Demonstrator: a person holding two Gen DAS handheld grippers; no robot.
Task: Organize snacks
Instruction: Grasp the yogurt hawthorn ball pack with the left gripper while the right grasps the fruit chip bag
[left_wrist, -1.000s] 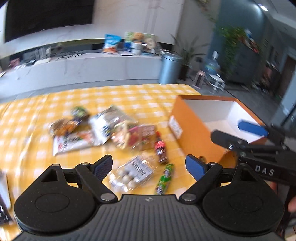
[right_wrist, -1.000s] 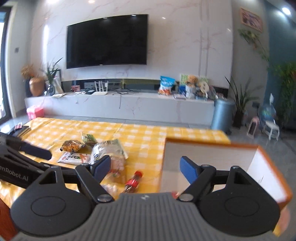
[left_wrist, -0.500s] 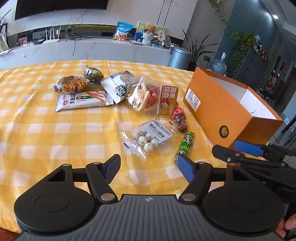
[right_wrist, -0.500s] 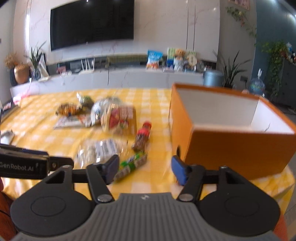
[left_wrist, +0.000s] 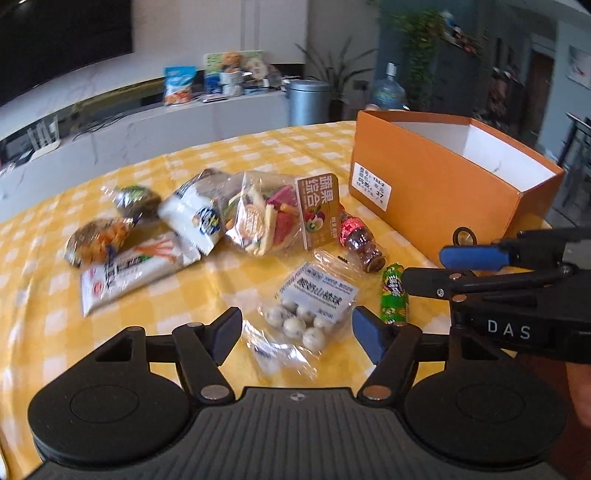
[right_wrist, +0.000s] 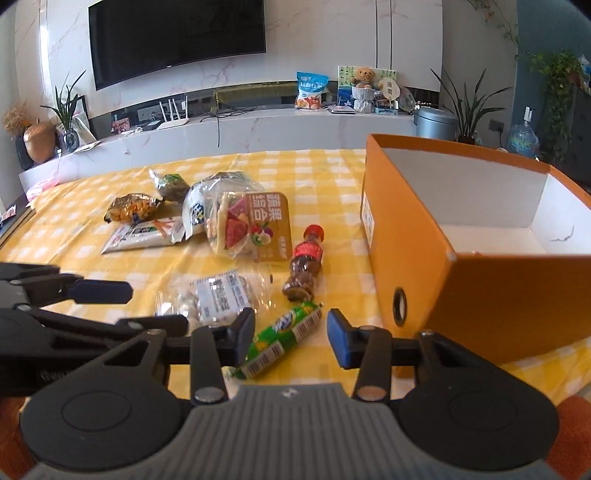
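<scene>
Several snacks lie on the yellow checked tablecloth (left_wrist: 44, 288). My left gripper (left_wrist: 297, 339) is open, low over a clear bag of white balls (left_wrist: 310, 310). My right gripper (right_wrist: 291, 341) is open around a green sausage stick (right_wrist: 282, 343), which also shows in the left wrist view (left_wrist: 394, 297). A small cola-shaped bottle (right_wrist: 306, 266) and a dried fruit bag (right_wrist: 251, 225) lie beyond. An open orange box (right_wrist: 461, 273) stands at the right, empty inside as far as shown.
Farther left lie a white-blue packet (left_wrist: 195, 218), a long white packet (left_wrist: 129, 269) and two small wrapped snacks (right_wrist: 129, 210). The table's near edge is just below both grippers. A TV wall, shelf and bin stand behind.
Both grippers have dropped and moved forward toward the snacks. The left one now hovers over the ball bag; the right one now has the green sausage between its fingers.
</scene>
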